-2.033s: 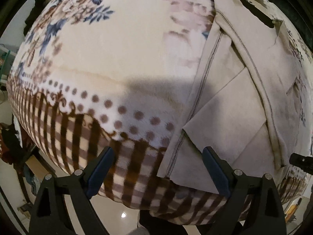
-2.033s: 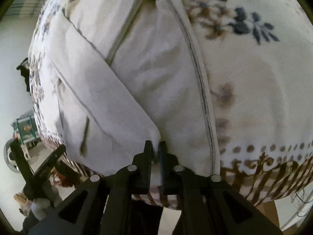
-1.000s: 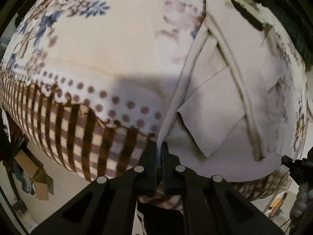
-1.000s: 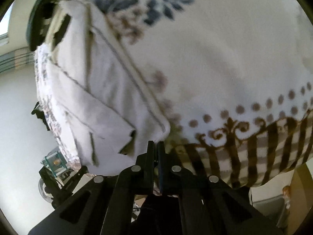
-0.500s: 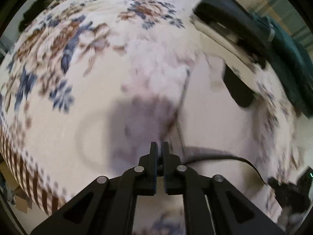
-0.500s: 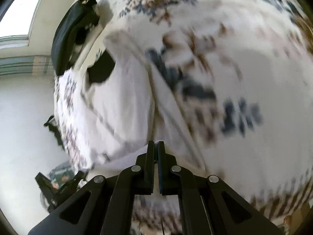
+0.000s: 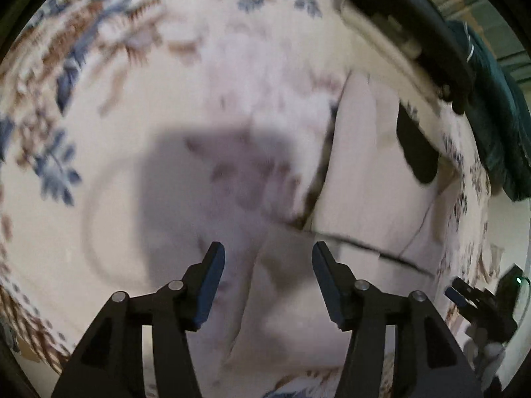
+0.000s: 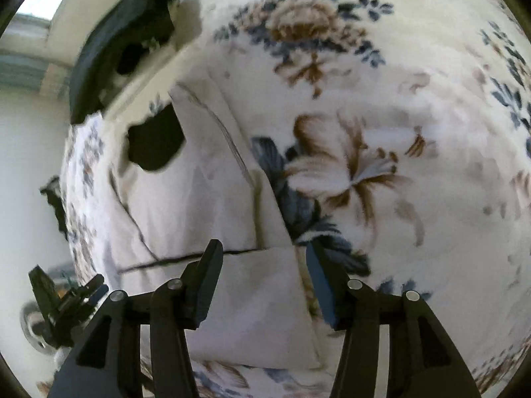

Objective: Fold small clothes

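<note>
My left hand-held gripper has just sprung apart, and so has my right hand-held gripper; half a second ago both were pinched together on the hem of the pale garment. Each now hovers with its jaws wide and nothing between them, just above the freshly laid edge. The lower half has been carried up over the upper half, so the garment lies doubled on the floral blanket, its folded flap nearest me. I judge this fold done; the piece looks ready for another fold or smoothing. Dark clothes sit beyond, well apart.
</note>
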`<state>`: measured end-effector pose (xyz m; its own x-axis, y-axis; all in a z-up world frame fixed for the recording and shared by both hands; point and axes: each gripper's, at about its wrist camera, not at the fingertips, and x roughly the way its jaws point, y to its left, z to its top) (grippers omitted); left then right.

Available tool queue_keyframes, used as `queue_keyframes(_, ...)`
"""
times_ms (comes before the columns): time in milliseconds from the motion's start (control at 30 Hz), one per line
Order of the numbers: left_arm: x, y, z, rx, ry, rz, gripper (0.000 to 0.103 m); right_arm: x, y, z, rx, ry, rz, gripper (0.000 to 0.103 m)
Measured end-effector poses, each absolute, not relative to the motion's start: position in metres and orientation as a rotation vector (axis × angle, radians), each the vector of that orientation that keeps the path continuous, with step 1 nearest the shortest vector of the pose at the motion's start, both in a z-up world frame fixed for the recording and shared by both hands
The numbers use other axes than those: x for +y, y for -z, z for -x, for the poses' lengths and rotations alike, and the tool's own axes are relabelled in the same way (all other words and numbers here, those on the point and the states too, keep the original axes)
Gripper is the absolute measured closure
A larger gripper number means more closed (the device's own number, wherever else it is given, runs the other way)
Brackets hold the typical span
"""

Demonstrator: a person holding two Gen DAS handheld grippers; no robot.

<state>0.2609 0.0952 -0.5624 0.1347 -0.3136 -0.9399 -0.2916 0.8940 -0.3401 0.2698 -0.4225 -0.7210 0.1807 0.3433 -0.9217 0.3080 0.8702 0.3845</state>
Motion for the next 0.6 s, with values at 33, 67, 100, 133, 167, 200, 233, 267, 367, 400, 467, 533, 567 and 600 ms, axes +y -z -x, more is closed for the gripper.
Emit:
queue_keyframes(33,0.093,0.566,-0.259,1.464,0.02,0.506,0.051,-0.421,0.728,-0.276,1.443,-0.032,-0.554,0.049)
queue_keyframes(67,0.089,0.57,-0.257,1.47,0.031,0.499,0.051,-0.421,0.737,-0.279,1.471,-0.039,-0.558,0.049)
queue_keyframes(100,0.085,0.574,-0.255,1.471,0.036,0.491,0.053,-0.42,0.746,-0.281,1.497,-0.047,-0.574,0.049)
queue_keyframes(133,0.082,0.575,-0.254,1.457,0.042,0.495,0.054,-0.42,0.753,-0.282,1.514,-0.059,-0.59,0.049)
queue_keyframes(167,0.081,0.573,-0.255,1.435,0.051,0.499,0.077,-0.419,0.758,-0.282,1.526,-0.073,-0.612,0.048)
queue_keyframes(200,0.077,0.569,-0.255,1.405,0.055,0.475,0.092,-0.418,0.76,-0.287,1.524,-0.084,-0.62,0.049)
queue_keyframes(233,0.075,0.567,-0.258,1.399,0.054,0.455,0.1,-0.417,0.759,-0.293,1.508,-0.088,-0.612,0.061)
queue_keyframes(267,0.073,0.562,-0.259,1.378,0.056,0.438,0.1,-0.416,0.755,-0.292,1.483,-0.067,-0.583,0.073)
queue_keyframes(367,0.076,0.545,-0.263,1.313,0.063,0.435,0.101,-0.412,0.746,-0.299,1.437,-0.04,-0.578,0.098)
queue_keyframes(400,0.077,0.538,-0.265,1.296,0.069,0.434,0.101,-0.411,0.74,-0.295,1.414,-0.029,-0.579,0.099)
queue_keyframes(467,0.078,0.532,-0.269,1.279,0.077,0.429,0.101,-0.414,0.73,-0.293,1.38,-0.021,-0.567,0.1)
queue_keyframes(533,0.084,0.529,-0.274,1.273,0.076,0.425,0.101,-0.409,0.722,-0.284,1.361,-0.018,-0.568,0.1)
queue_keyframes(567,0.086,0.53,-0.278,1.272,0.073,0.421,0.101,-0.407,0.72,-0.283,1.362,-0.021,-0.563,0.1)
queue_keyframes(600,0.088,0.532,-0.282,1.271,0.066,0.418,0.101,-0.407,0.719,-0.284,1.362,-0.02,-0.554,0.1)
